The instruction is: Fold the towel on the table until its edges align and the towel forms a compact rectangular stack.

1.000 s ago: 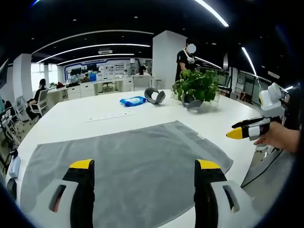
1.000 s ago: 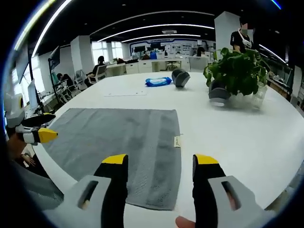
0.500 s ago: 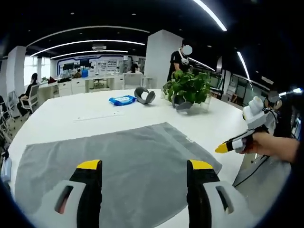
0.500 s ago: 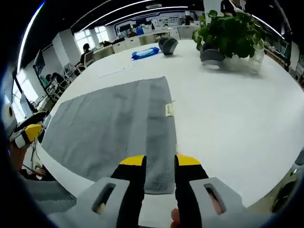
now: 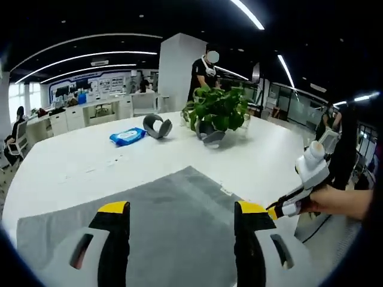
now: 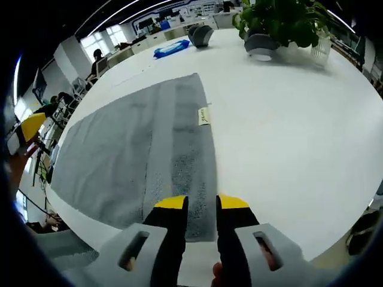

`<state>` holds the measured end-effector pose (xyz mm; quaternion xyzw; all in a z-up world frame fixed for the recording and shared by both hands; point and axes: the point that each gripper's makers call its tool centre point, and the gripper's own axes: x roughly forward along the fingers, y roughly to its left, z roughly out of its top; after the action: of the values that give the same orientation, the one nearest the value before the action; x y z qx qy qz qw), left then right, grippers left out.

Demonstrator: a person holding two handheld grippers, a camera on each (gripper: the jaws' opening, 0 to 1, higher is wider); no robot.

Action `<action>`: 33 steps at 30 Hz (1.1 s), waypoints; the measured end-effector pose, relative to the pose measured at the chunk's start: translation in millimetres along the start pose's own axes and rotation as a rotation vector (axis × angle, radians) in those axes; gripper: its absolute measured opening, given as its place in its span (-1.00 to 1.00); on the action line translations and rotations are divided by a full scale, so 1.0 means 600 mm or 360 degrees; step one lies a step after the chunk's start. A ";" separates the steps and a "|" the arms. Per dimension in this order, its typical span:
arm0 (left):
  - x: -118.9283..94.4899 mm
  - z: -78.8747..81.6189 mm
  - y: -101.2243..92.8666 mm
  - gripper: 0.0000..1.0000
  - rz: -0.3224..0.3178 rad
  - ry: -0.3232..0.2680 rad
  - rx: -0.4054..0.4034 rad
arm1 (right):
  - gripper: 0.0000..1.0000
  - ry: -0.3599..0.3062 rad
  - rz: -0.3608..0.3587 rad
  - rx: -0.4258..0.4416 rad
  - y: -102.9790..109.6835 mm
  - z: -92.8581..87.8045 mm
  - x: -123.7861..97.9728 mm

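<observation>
A grey towel (image 6: 131, 149) lies flat on the white table (image 6: 287, 131), with a small label (image 6: 204, 115) on its right edge. My right gripper (image 6: 201, 203) hovers over the towel's near right corner. Its jaws are drawn in to a narrow gap, and flat cloth shows between them. In the left gripper view the towel (image 5: 173, 203) spreads under my left gripper (image 5: 182, 208), whose jaws stand wide apart with nothing held. The right gripper (image 5: 281, 208) enters there from the right, in a hand, its yellow tip at the towel's edge. The left gripper (image 6: 29, 127) shows at the left of the right gripper view.
At the table's far side stand a potted plant (image 5: 218, 110), a grey curved band (image 5: 157, 125) and a blue packet (image 5: 127, 136). A person (image 5: 203, 69) stands behind the plant. The table edge (image 6: 335, 227) runs close on the right. Desks and seated people fill the background.
My right gripper's jaws have narrowed from wide apart to a small gap, and it has come down over the towel's near right corner. The left gripper's camera has swung; its jaws stay wide.
</observation>
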<state>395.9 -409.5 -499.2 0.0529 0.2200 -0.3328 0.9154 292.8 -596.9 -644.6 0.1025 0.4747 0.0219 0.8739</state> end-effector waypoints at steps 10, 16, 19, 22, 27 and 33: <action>0.104 0.044 -0.050 0.44 -0.0120 0.0011 0.0167 | -0.65 0.0081 -0.0019 -0.0020 -0.002 -0.022 0.010; 0.174 0.043 -0.067 0.44 -0.0155 0.0054 0.0197 | -0.70 0.0133 -0.0101 -0.0241 -0.001 -0.026 0.011; 0.213 0.036 -0.069 0.45 -0.0147 0.0075 0.0200 | -0.72 0.0129 -0.0112 -0.0264 0.001 -0.025 0.012; 0.246 0.024 -0.069 0.44 -0.0143 0.0115 0.0188 | -0.75 0.0120 -0.0124 -0.0268 -0.003 -0.024 0.013; 0.299 0.004 -0.071 0.44 -0.0114 0.0151 0.0191 | -0.78 0.0119 -0.0141 -0.0303 -0.001 -0.023 0.016; 0.334 -0.012 -0.089 0.41 -0.0133 0.0133 0.0267 | -0.92 0.0129 -0.0128 -0.0414 0.011 -0.026 0.019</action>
<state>495.9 -566.7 -591.0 0.1339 0.2314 -0.3855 0.8831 286.8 -586.5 -660.9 -0.0318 0.5067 0.0522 0.8600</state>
